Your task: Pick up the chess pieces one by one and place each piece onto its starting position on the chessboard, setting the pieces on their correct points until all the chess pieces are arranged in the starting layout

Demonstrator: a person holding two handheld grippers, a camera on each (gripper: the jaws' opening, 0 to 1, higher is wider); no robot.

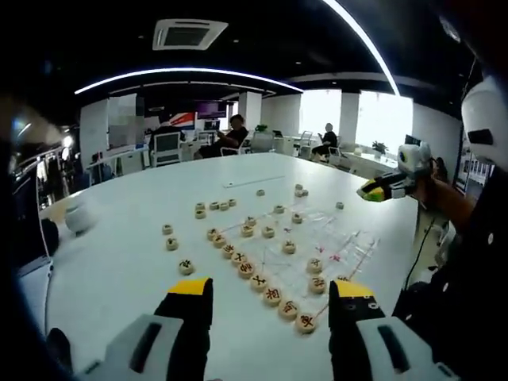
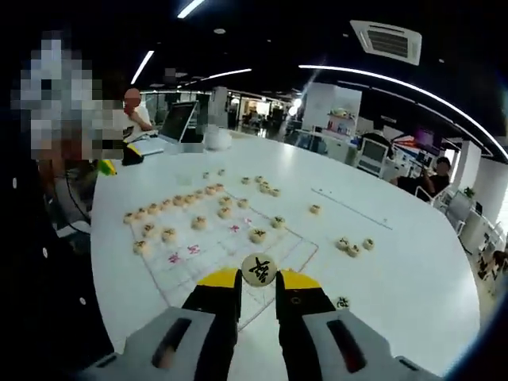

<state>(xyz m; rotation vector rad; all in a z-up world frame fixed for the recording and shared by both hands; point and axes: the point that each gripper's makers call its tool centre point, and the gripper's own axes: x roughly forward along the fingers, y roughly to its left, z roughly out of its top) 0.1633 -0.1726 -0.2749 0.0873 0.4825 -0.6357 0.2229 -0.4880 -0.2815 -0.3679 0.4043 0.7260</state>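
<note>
The right claw (image 2: 259,279) is clenched on a chess piece (image 2: 259,269), pinched at its rim above the near edge of the chessboard (image 2: 279,246). The disc looks small, light, stiff and smooth, so an edge grip across its width suits it. The left claw (image 1: 270,295) hangs released over the white counter (image 1: 119,262). Seated pieces (image 2: 258,235) crowd the board; loose pieces (image 2: 354,247) lie beside it.

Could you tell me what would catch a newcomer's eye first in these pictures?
The right claw pinches a round chess piece over the near edge of the see-through chessboard. On the white table, a long row of pieces lines the board's edge ahead of the open left claw.
</note>
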